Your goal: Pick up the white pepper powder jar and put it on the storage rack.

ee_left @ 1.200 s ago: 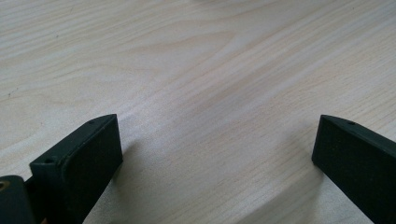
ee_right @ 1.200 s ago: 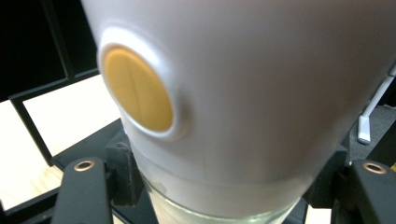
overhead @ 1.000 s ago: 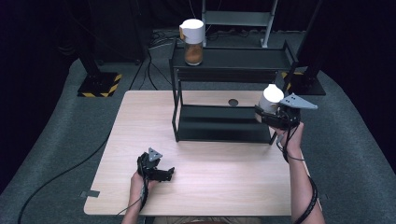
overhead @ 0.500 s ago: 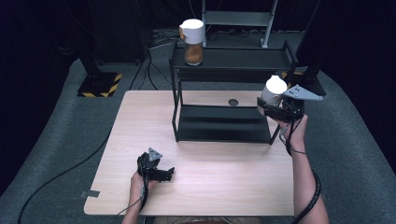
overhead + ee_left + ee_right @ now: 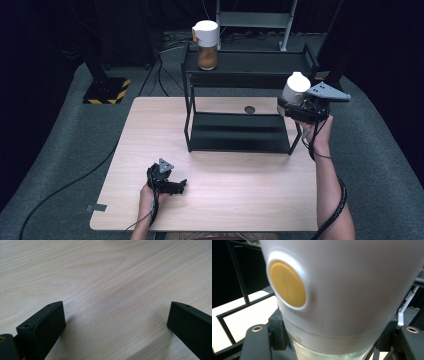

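My right gripper point(image 5: 292, 106) is shut on a glass jar with a white lid point(image 5: 296, 86), held in the air at the right end of the black two-tier rack point(image 5: 252, 64), about level with its top shelf. In the right gripper view the jar's lid point(image 5: 352, 285) with a round yellow button point(image 5: 287, 284) looms close, and the right gripper point(image 5: 332, 336) clamps the glass just below the lid. A second white-lidded jar point(image 5: 206, 45) with brown contents stands on the top shelf's left part. My left gripper point(image 5: 170, 184) rests open on the wooden table point(image 5: 225, 205); between the left gripper's point(image 5: 115, 308) jaws lies bare wood.
The rack's lower shelf point(image 5: 235, 132) is bare. A small dark round spot point(image 5: 249, 109) lies on the table behind the rack. Grey carpet surrounds the table, with cables and a stand base with yellow-black stripes point(image 5: 107, 92) at the far left.
The right gripper has risen with the jar beside the rack's right end, from near the lower shelf's height to about the top shelf. The left gripper has stayed put.
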Action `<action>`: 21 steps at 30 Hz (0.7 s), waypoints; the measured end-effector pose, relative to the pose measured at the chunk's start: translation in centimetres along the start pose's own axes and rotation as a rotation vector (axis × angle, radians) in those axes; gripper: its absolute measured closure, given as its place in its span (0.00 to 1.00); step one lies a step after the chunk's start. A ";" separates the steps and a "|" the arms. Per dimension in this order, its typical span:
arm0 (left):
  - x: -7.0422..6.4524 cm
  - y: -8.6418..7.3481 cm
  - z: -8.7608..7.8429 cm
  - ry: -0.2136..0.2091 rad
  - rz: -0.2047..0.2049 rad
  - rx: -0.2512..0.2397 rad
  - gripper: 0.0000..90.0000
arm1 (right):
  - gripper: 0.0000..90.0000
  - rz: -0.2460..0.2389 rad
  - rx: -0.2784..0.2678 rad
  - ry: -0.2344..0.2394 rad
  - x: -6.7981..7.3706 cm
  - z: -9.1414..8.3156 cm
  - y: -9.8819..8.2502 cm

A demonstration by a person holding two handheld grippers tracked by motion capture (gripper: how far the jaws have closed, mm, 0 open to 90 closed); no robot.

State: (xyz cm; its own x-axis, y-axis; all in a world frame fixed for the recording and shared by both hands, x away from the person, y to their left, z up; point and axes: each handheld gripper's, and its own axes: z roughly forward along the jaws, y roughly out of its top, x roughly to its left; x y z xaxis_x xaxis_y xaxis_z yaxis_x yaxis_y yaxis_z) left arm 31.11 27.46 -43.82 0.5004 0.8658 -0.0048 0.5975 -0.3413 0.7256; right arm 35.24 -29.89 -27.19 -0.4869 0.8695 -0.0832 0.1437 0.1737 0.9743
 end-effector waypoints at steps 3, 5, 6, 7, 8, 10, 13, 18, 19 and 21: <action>0.0 0.0 0.0 0.001 0.001 0.000 0.01 | 0.34 0.000 -0.006 -0.002 -0.1 0.0 0.4; 0.0 0.0 0.0 0.001 0.001 0.000 0.01 | 0.34 -0.002 -0.010 -0.001 -0.2 -0.1 0.8; 0.0 0.0 0.0 0.001 0.001 0.000 0.01 | 0.34 0.001 -0.011 0.001 -0.3 -0.1 0.9; 0.0 0.0 0.0 0.001 0.000 0.000 0.01 | 0.34 0.002 -0.010 0.002 -0.3 -0.2 1.1; 0.0 0.0 0.0 0.001 -0.001 -0.001 0.01 | 0.34 0.002 -0.012 0.002 -0.3 -0.2 1.3; 0.0 0.0 0.0 0.002 0.001 0.000 0.01 | 0.34 -0.004 -0.012 0.002 -0.3 -0.2 1.7; 0.0 0.0 0.0 0.001 -0.002 0.000 0.01 | 0.34 -0.008 -0.015 -0.001 -0.3 -0.3 2.2; 0.0 0.0 0.0 0.002 0.000 0.000 0.01 | 0.34 -0.008 -0.023 -0.003 -0.4 -0.5 3.0; 0.0 0.0 0.0 0.001 0.001 -0.001 0.01 | 0.34 -0.009 -0.026 -0.005 -0.5 -0.5 3.2; 0.0 0.0 0.0 0.001 0.000 0.000 0.01 | 0.34 -0.007 -0.028 -0.004 -0.5 -0.6 3.6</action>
State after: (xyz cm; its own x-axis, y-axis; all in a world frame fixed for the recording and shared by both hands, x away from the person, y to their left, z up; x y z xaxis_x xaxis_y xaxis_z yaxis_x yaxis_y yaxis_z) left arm 31.08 27.44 -43.81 0.4998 0.8661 -0.0038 0.5973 -0.3415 0.7257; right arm 35.47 -30.02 -23.52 -0.4840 0.8703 -0.0908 0.1158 0.1666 0.9792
